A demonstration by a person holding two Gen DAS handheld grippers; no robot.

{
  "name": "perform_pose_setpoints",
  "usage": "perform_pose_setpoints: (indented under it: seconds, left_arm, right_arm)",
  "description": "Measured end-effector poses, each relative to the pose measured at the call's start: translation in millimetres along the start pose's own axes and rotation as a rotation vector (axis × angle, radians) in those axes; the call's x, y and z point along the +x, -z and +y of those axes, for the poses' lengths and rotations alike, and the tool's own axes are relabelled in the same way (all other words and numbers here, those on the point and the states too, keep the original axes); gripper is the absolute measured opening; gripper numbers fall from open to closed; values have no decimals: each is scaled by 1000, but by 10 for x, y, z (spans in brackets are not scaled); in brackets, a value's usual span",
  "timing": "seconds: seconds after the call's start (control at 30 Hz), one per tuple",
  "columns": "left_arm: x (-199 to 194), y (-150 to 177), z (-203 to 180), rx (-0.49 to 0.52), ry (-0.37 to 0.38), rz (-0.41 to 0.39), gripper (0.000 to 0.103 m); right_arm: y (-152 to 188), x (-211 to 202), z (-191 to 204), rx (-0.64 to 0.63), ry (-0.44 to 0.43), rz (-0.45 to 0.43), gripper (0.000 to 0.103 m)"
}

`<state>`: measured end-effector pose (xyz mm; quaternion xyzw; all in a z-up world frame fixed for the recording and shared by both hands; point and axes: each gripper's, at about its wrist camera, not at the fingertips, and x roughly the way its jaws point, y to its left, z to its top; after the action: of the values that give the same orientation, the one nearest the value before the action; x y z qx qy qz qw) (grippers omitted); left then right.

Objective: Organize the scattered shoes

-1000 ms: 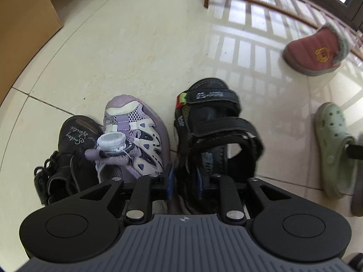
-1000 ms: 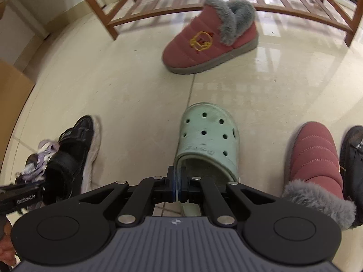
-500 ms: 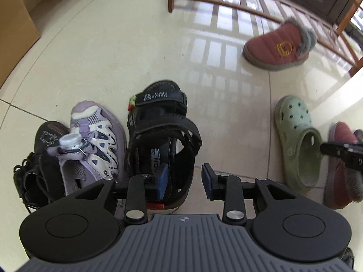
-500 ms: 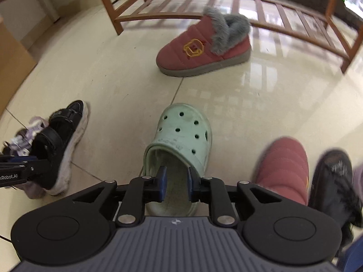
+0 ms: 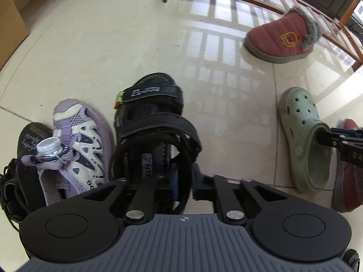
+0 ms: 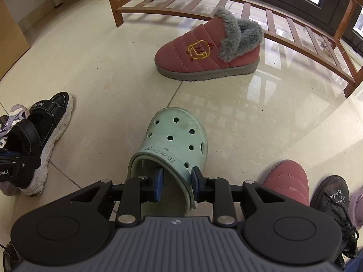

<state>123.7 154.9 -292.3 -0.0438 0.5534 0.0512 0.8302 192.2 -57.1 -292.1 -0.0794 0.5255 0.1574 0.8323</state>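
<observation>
My left gripper (image 5: 185, 180) is shut on the heel strap of a black sandal (image 5: 154, 113), which stands on the floor tiles. A purple-and-white sneaker (image 5: 84, 136) and a black lace-up shoe (image 5: 29, 140) lie close on its left. My right gripper (image 6: 177, 180) points down at a mint green clog (image 6: 177, 133). One blue pad sits inside the heel opening and the other outside the right wall. A gap shows beside the inner pad, so the jaws stand open around the wall. The right gripper's fingers (image 5: 340, 140) also show over the clog (image 5: 301, 122).
One pink fur-lined boot (image 6: 204, 52) stands in front of a low wooden slatted rack (image 6: 283, 20). Its mate (image 6: 288, 181) and another black lace-up shoe (image 6: 333, 195) lie right of the clog. A cardboard box (image 5: 11, 22) stands far left. Bare tiles stretch between shoes and rack.
The left gripper opened, shifted right off the sneaker and sandal edge, then closed on the sandal's heel strap. The right gripper went from shut to open and sank around the clog's side wall.
</observation>
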Motion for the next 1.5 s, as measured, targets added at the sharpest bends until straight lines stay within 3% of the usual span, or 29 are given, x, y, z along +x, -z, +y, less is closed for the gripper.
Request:
perform_pose_setpoints:
  seconds: [0.2,0.5,0.6,0.67,0.73,0.9,1.03,1.13,1.27,1.5]
  left_arm:
    - [-33,103,-36,82,20,-6,9]
    - [-81,213,-54,97,43,4,10]
    - [-122,224,-34,57,47,-2,12]
    - [-183,217,5,18,57,-16,16]
    - [-242,201,44,-22,61,-27,32]
    - [-470,172,151,-104,61,-73,39]
    - [-637,180,234,-146,54,-100,41]
    - [-716,169,318,-193,37,-107,43]
    - [-750,167,383,-225,10,-111,46]
    - [-774,185,535,-271,-44,-118,56]
  right_arm:
    - [69,-50,-49,111,37,47,20]
    - [312,-148,-127,173,0,140,13]
    - [373,-157,-93,144,-1,131,13]
    - [368,-174,-80,139,-18,129,14]
    - [352,-224,-86,137,-40,117,14]
    - [364,-439,-113,104,-68,74,16]
    - [373,-638,-201,97,-80,48,30]
    - [376,-790,-325,100,-66,20,31]
    - [392,-976,-588,137,-25,-11,44]
    - [484,-1132,-1190,230,98,-26,50]
